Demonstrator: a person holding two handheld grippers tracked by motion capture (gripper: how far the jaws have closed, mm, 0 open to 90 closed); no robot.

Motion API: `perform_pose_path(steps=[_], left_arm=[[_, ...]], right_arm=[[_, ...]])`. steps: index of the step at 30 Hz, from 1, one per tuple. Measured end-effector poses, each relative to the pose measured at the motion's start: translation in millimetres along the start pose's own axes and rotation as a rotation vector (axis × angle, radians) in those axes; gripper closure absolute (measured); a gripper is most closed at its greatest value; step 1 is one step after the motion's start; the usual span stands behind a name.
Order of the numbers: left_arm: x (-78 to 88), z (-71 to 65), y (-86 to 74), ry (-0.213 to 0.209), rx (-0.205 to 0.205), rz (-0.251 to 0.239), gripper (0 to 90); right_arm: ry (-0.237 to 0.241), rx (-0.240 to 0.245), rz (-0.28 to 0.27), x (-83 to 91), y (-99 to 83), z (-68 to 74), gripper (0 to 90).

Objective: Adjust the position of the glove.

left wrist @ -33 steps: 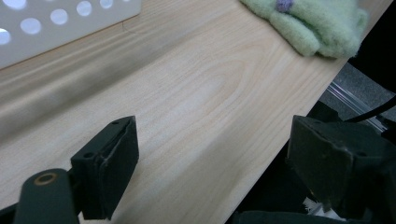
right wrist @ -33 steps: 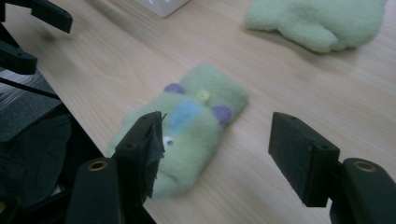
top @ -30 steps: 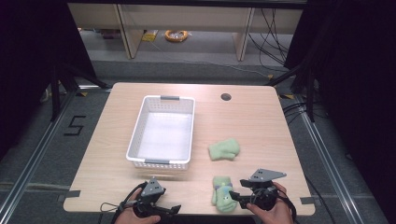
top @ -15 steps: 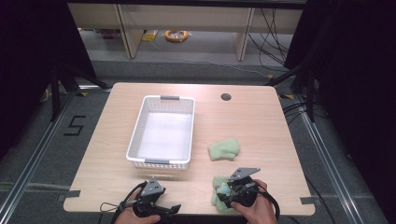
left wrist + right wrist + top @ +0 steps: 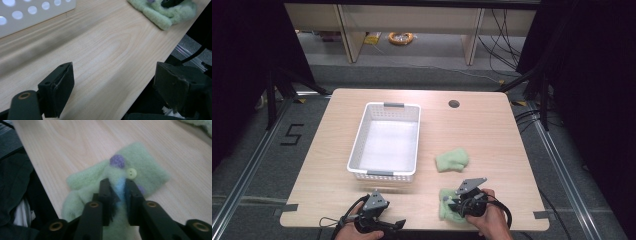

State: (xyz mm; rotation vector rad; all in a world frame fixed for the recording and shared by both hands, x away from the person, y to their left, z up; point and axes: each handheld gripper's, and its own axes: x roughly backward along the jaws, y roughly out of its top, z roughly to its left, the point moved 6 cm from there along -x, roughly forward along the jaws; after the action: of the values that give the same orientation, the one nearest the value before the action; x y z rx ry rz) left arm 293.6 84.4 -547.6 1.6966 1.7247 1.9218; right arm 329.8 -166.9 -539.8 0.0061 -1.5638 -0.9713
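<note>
the right gripper [image 5: 117,188] had just been closing, and its fingers [image 5: 105,195] stood narrow, pinching a fold of the near green mitten [image 5: 140,170] with pale blue fabric showing between the pads; that mitten lay flat on the worktop [image 5: 492,130] close to its front edge, in front of the person's right hand [image 5: 492,220]. the left gripper [image 5: 112,87] sat low over the front edge of the worktop with its fingers [image 5: 58,90] spread wide and nothing between them. a second mitten [image 5: 452,160] lay just right of the white basket [image 5: 357,145], apart from the first.
</note>
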Motion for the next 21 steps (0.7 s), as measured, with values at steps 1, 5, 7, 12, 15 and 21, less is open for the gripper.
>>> perform_pose_path(steps=[1, 5, 7, 12, 15, 21], left_arm=[[0.1, 0.1, 0.0, 0.001, 0.002, -0.001, 16.0], [0.7, 1.6, -0.2, 0.001, -0.006, 0.005, 16.1], [0.7, 1.7, -0.3, 0.002, -0.004, 0.005, 16.1], [0.7, 3.0, -0.5, 0.010, -0.002, 0.007, 16.0], [0.2, 3.3, -0.5, 0.010, -0.001, 0.009, 16.1], [-0.1, 3.3, -0.3, 0.013, -0.004, 0.009, 16.1]], right_arm=[[0.010, -0.012, 0.008, 1.7, -1.0, -0.4, 82.9], [0.001, 0.085, 0.017, 12.5, -1.5, -8.1, 84.2], [-0.020, 0.120, 0.034, 21.0, -3.2, -13.0, 84.3], [-0.019, 0.229, 0.046, 40.1, -15.3, -28.4, 84.2], [-0.011, 0.238, 0.042, 49.4, -23.0, -39.8, 84.1], [0.015, 0.266, 0.029, 61.1, -31.8, -60.2, 83.8]])
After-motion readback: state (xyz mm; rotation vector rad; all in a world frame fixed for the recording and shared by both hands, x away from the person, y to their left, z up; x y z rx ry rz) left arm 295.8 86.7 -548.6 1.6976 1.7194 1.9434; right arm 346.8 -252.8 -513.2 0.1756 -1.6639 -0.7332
